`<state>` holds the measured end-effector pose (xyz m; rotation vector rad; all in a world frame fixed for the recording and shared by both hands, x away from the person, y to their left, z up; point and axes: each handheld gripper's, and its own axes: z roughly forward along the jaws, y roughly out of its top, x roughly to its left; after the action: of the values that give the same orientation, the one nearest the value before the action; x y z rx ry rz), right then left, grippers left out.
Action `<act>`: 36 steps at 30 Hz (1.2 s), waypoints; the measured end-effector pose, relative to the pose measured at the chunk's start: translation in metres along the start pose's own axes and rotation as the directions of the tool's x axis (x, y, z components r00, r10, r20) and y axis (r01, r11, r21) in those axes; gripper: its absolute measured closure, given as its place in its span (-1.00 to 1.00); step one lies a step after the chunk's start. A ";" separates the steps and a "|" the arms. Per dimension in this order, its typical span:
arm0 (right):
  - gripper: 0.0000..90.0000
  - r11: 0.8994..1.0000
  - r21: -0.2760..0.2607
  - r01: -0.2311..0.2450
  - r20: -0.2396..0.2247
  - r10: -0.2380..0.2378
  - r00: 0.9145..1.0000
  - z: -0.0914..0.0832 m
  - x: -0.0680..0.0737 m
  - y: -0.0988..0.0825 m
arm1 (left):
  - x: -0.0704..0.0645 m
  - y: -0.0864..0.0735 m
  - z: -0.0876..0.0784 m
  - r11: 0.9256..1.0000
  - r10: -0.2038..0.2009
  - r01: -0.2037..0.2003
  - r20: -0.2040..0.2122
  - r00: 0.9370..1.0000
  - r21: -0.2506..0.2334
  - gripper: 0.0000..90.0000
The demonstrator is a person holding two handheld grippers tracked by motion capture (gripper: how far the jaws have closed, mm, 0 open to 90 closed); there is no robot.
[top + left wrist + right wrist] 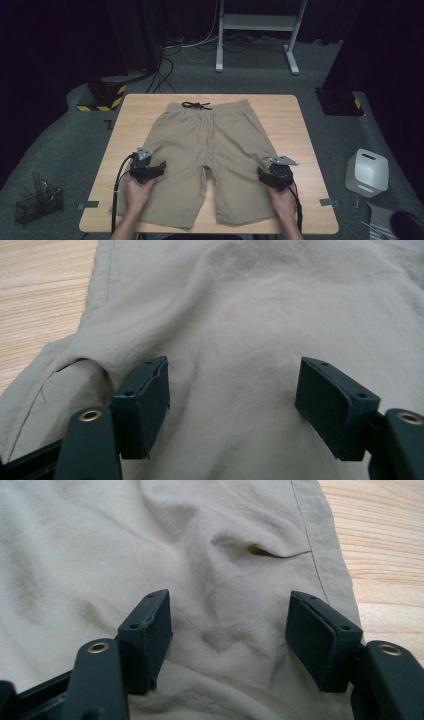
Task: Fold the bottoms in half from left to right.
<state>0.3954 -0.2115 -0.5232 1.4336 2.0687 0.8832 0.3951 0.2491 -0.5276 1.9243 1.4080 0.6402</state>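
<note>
A pair of beige shorts [210, 150] lies flat on the wooden table [135, 107], waistband and black drawstring [196, 105] at the far side. My left gripper [150, 170] hovers over the outer part of the left leg, jaws wide apart. In the left gripper view the left gripper [232, 400] stands open over wrinkled cloth [260, 315], nothing pinched. My right gripper [272, 175] sits over the right leg near its outer seam. In the right gripper view the right gripper [230, 640] is open above a fold and a pocket slit [265, 552].
The table edge [210, 231] is close to the person's hands. Bare wood [390, 545] lies just outside the right leg's seam, and bare wood [40, 295] outside the left. On the floor: a wire basket [37, 202], a white device [367, 172], a desk frame [257, 30].
</note>
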 end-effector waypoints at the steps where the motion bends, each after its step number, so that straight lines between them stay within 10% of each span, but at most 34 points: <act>1: -0.22 1.000 0.000 0.000 0.000 0.000 1.000 0.000 0.000 0.000 | 0.000 0.000 0.000 1.000 0.001 -0.001 0.000 1.000 0.000 -0.34; 15: -0.13 0.998 0.053 0.015 -0.021 -0.014 1.000 -0.002 0.004 0.006 | -0.001 0.001 -0.001 1.000 -0.002 0.002 0.002 1.000 0.005 -0.31; 24: -0.14 0.999 -0.048 0.018 -0.051 -0.021 0.998 -0.012 0.012 0.016 | -0.004 0.008 -0.003 0.999 -0.012 0.014 0.062 0.998 -0.033 -0.25; 36: -0.14 0.998 -0.054 0.016 -0.099 -0.021 0.995 -0.002 0.017 0.035 | 0.002 0.016 -0.002 0.998 -0.047 0.051 0.101 0.994 -0.036 -0.27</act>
<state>0.4106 -0.1878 -0.4959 1.3660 2.1099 1.0133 0.4039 0.2487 -0.5142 1.8599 1.3658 0.5363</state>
